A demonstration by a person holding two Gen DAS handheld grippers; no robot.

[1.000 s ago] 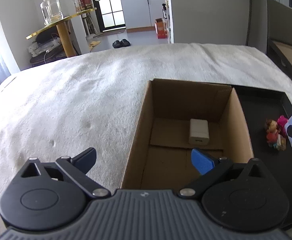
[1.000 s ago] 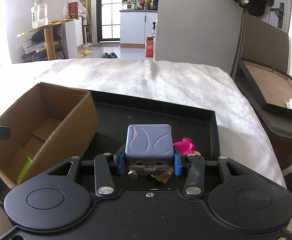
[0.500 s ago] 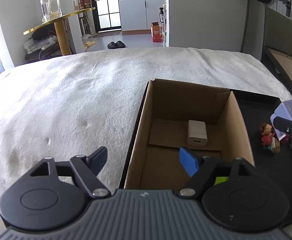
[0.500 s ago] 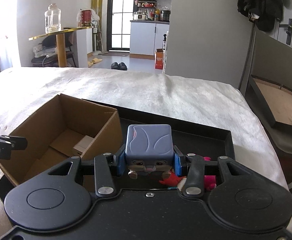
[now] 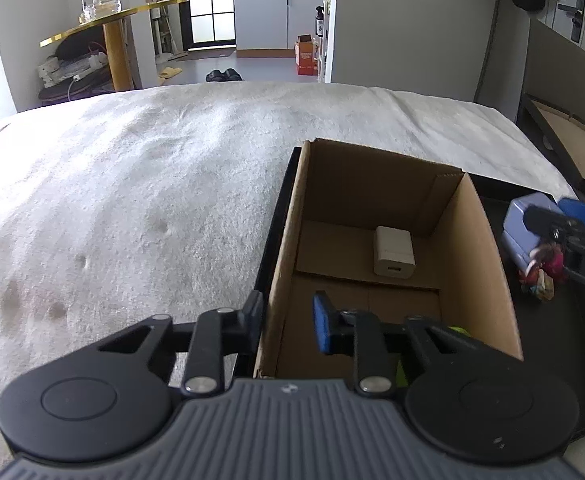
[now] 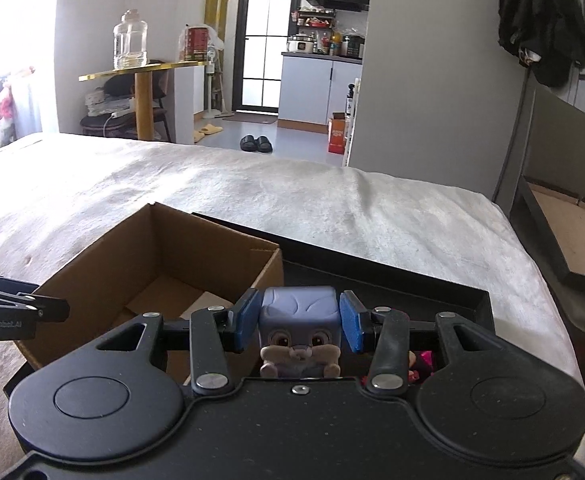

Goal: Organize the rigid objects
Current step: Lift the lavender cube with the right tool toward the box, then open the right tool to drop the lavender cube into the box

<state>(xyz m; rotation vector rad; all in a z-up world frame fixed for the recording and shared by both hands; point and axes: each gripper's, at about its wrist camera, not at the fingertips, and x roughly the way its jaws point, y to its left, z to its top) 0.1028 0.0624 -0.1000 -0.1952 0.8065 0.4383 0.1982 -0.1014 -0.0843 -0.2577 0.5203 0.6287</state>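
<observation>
White bedcover point(image 5: 152, 184) carries a black tray point(image 6: 432, 292) holding an open cardboard box point(image 5: 480, 272). Left gripper point(image 5: 286, 322) straddles the box's near-left wall, jaws closing. Right gripper point(image 6: 298, 326) clamps the purple cube toy point(image 6: 299, 314) beside the box; white charger point(image 5: 393, 252) lies inside

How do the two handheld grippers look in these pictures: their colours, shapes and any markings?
The left gripper has a grey ribbed body, two round black discs, black linkage arms with silver pivots and blue pads. The right gripper is similar, but its body is smooth, speckled black. In the right wrist view, white lettering reading "Gen Robot.AI" shows on the left gripper's side. No cables, sleeves or hands show.
</observation>
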